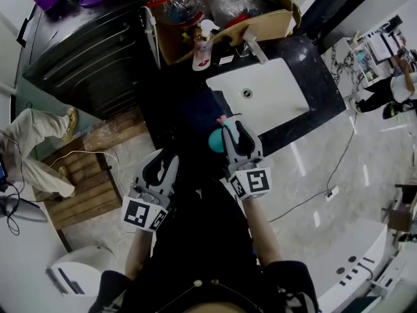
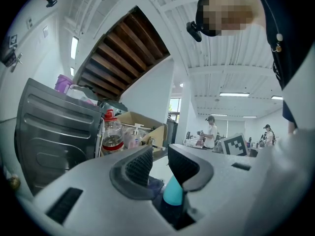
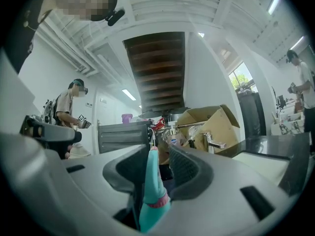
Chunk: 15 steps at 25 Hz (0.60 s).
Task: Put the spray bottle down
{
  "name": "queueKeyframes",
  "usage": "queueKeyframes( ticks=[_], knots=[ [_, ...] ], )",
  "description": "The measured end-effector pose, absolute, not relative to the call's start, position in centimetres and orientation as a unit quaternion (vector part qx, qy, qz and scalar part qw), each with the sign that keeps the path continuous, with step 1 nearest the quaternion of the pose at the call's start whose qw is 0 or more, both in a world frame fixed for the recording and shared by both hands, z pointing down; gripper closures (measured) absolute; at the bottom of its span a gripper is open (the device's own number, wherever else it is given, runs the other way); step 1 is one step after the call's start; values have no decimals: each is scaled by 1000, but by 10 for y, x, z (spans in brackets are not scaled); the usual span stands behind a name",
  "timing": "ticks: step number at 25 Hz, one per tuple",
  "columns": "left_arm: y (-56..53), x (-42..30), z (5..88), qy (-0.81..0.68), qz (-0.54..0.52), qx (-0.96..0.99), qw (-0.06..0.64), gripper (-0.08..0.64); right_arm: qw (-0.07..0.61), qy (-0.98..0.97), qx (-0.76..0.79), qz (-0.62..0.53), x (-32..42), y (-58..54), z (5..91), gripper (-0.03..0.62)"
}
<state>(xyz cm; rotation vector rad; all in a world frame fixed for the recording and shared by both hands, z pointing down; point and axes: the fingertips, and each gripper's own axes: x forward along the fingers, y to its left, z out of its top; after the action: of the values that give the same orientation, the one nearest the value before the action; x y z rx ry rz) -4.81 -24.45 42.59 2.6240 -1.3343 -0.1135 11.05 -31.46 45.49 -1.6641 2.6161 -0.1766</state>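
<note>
The spray bottle (image 3: 150,191) stands nearly upright between the fingers of the right gripper (image 3: 158,155), low in the centre of that gripper's view. Those fingers are spread: the bottle leans on the left-hand one, with a gap to the other. In the head view it sits mid-frame at the near edge of the dark surface (image 1: 306,70), though whether it rests there is unclear. The left gripper (image 1: 163,167), fingers slightly apart and empty, sits farther off at lower left.

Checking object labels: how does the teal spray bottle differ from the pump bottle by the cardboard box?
The spray bottle is teal with a pink band; the pump bottle is pale with a white pump. The spray bottle sits between the right gripper's fingers, leaning on one; the pump bottle stands free beside the cardboard box. Both are small bottles.
</note>
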Motion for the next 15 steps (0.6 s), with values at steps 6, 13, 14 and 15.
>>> queueKeyframes(
  ticks=[6, 13, 14, 15],
  knots=[
    [-240, -46, 426, -441, -40, 892, 97, 460, 25, 839, -540, -56, 113, -306, 449, 451],
    [-236, -49, 425, -433, -39, 895, 95, 460, 62, 826, -553, -88, 136, -269, 416, 448],
    [-236, -49, 424, -433, -38, 896, 94, 460, 57, 825, -554, -96, 141, -263, 416, 446],
    [-236, -49, 424, -433, -37, 896, 92, 460, 51, 823, -556, -104, 147, -257, 417, 446]
  ],
)
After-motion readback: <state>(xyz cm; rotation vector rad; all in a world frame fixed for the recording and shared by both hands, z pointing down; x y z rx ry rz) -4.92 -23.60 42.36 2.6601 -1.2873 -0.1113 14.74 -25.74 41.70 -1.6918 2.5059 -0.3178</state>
